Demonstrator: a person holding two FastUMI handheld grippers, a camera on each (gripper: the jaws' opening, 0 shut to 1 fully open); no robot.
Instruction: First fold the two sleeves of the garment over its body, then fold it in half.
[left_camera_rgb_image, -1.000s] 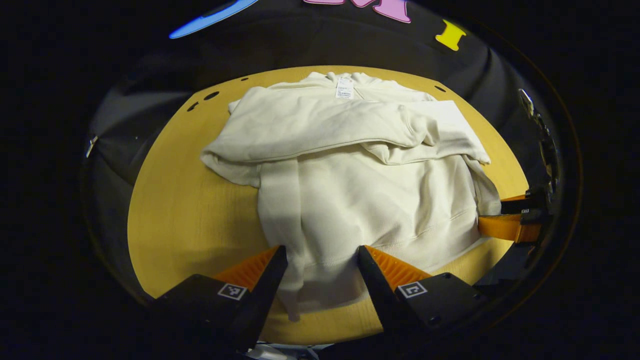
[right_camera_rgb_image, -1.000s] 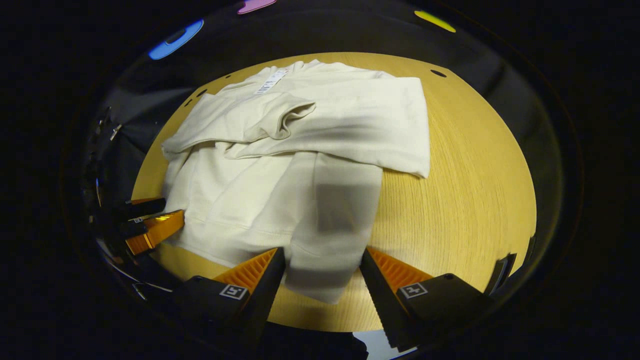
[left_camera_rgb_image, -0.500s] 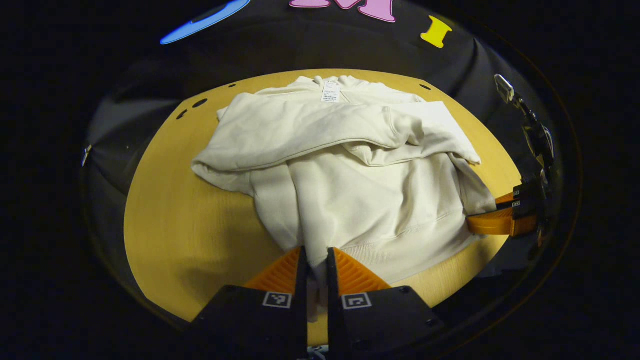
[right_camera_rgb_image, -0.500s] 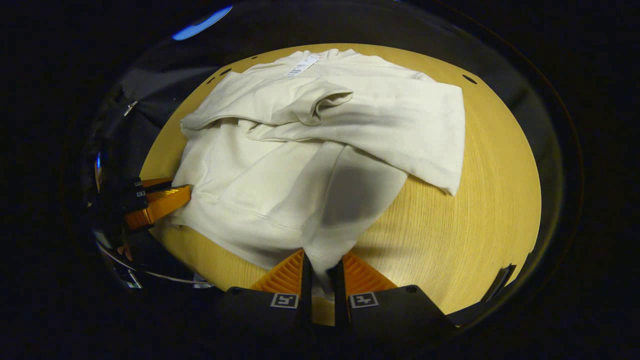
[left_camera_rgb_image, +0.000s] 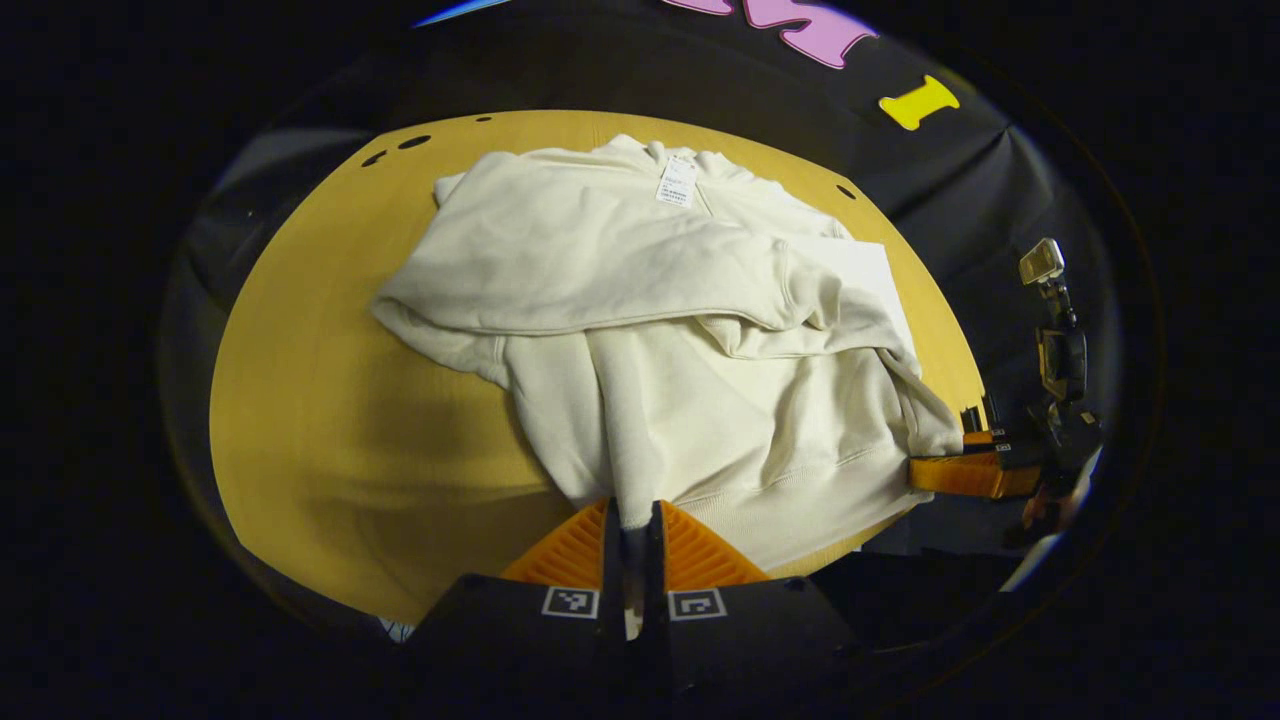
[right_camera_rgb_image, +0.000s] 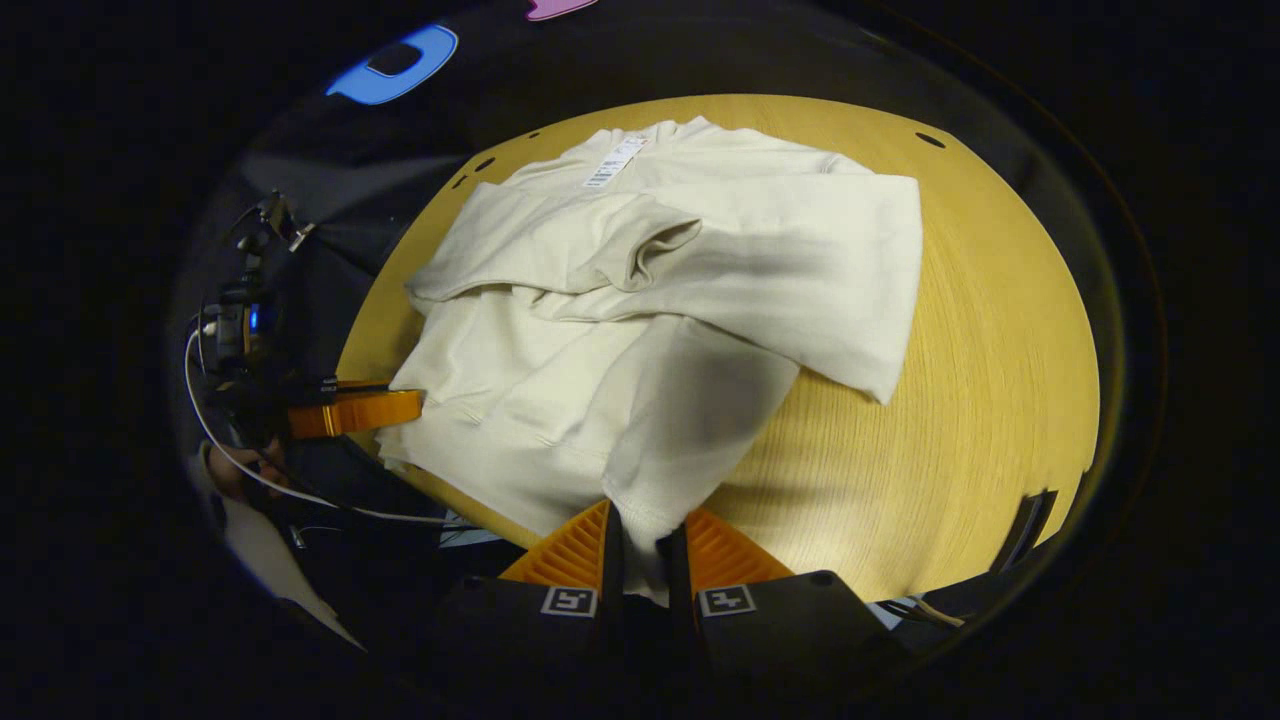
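Observation:
A cream sweatshirt (left_camera_rgb_image: 660, 330) lies on the round wooden table (left_camera_rgb_image: 320, 420), both sleeves folded across its chest, collar and label at the far side. My left gripper (left_camera_rgb_image: 630, 520) is shut on the bottom hem at one corner, which is raised off the table. In the right gripper view the sweatshirt (right_camera_rgb_image: 690, 290) spreads the same way, and my right gripper (right_camera_rgb_image: 645, 525) is shut on the other hem corner, also lifted. Each view shows the other gripper at the hem's far end: the right gripper (left_camera_rgb_image: 965, 470) and the left gripper (right_camera_rgb_image: 355, 412).
Bare tabletop (right_camera_rgb_image: 950, 400) lies to the side of the sweatshirt in the right gripper view. Small holes (left_camera_rgb_image: 415, 142) dot the table's far rim. A hand and a white cable (right_camera_rgb_image: 240, 470) are behind the left gripper.
Both grippers closed on the hem corners, going from open a second ago to shut. Since then they have lifted the hem and drawn it up off the table.

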